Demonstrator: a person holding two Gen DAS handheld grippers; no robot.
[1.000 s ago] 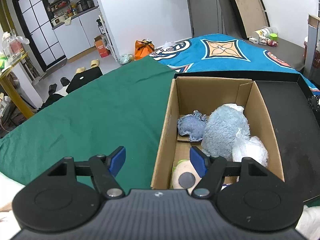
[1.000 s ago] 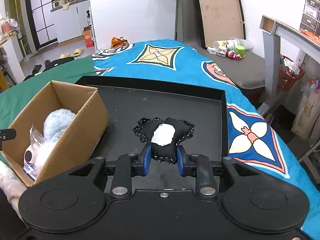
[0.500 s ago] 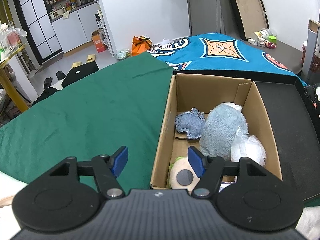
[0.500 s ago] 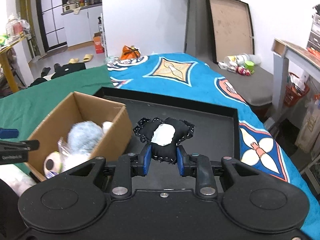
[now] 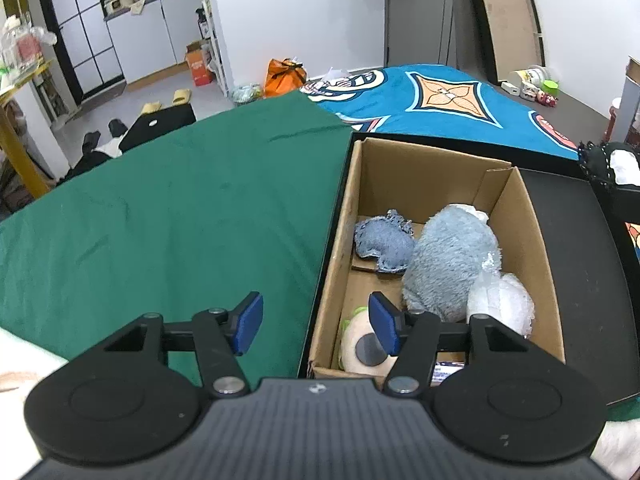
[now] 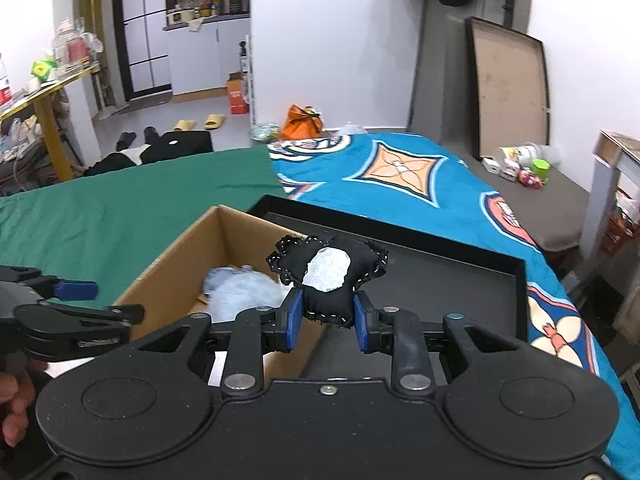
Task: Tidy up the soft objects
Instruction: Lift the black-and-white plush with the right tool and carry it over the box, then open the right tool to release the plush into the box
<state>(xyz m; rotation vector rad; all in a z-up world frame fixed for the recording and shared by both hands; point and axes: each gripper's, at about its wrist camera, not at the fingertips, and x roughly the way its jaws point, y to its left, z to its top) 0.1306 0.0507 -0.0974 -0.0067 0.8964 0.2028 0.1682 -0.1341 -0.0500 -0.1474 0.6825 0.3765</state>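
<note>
My right gripper (image 6: pixel 325 322) is shut on a small black cushion with a white patch (image 6: pixel 327 276) and holds it in the air above the right wall of the cardboard box (image 6: pixel 180 248). The cushion also shows at the right edge of the left wrist view (image 5: pixel 612 162). The box (image 5: pixel 536 240) holds a blue furry toy (image 5: pixel 448 264), a blue denim piece (image 5: pixel 384 244), a white bubble-wrapped item (image 5: pixel 500 304) and a round white toy (image 5: pixel 364 346). My left gripper (image 5: pixel 316 326) is open and empty over the box's near left corner.
The box stands in a black tray (image 6: pixel 460 284) on a bed with a green sheet (image 5: pixel 180 208) and a blue patterned cloth (image 6: pixel 400 176). The left gripper shows at the left of the right wrist view (image 6: pixel 68 316).
My right gripper has lifted the black cushion off the tray and carried it left toward the box. My left gripper has stayed open near the box's near left corner.
</note>
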